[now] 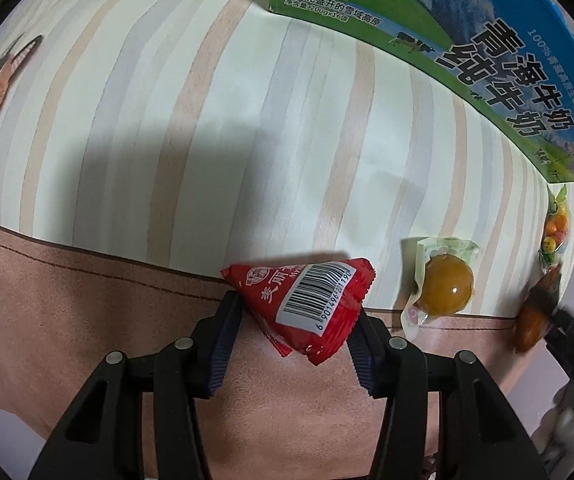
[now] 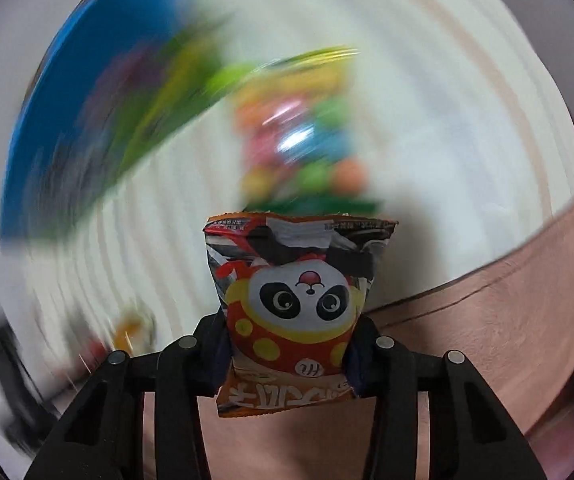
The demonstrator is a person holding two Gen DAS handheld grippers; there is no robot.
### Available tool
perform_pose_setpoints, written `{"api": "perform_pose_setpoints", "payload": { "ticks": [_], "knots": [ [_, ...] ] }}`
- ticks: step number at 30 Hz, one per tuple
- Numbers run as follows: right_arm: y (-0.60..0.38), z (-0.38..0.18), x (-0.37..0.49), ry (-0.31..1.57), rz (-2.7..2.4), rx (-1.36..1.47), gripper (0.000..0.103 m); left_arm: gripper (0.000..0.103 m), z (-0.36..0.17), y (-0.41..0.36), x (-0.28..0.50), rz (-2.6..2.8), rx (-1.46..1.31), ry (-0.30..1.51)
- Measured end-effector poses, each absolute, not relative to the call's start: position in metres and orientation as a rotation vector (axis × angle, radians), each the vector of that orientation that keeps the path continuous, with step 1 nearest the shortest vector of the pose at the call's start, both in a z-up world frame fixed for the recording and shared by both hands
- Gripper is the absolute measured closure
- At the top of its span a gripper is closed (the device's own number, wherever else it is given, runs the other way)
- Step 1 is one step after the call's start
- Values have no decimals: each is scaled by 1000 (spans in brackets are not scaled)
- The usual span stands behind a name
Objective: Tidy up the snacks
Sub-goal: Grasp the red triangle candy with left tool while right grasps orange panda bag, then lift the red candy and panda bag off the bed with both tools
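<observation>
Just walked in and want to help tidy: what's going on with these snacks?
A person is sorting snacks with two hand-held tongs. The left tongs grip a red triangular packet; the right tongs grip a panda-print packet. A sealed yellow snack and a bag of colourful candies lie on the striped cloth near a milk carton.

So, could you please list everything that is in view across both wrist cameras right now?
red triangular packet: one, red with a barcode, gripped in the left gripper.
panda packet: one, orange and red, gripped in the right gripper.
egg pouch: one, clear with a yellow-brown egg, on the cloth's edge.
candy bag: one, multicoloured, blurred, beyond the panda packet.
milk carton: one, blue and green, at the back.
striped cloth: one, pale stripes.
left gripper: black, shut.
right gripper: black, shut.
</observation>
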State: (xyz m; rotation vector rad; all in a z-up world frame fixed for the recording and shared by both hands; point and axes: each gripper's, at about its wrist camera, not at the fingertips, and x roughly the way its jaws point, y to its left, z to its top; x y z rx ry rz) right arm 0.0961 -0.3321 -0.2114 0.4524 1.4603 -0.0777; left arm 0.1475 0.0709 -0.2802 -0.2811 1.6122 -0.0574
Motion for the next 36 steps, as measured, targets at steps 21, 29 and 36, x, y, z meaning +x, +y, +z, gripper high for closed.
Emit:
{"api": "perform_pose_setpoints", "payload": {
  "ticks": [21,29,36],
  "knots": [
    [-280,-220,67,1491,-6,300,53,64,-285,75,136,-28,-210,1610],
    [-289,-195,61,1441,43,410,55,70,-271,68,109,-57,-252,1611],
    [-277,-169,76,1397,104,431,55,69,-278,63,111,-90,-272,1628]
  ]
}}
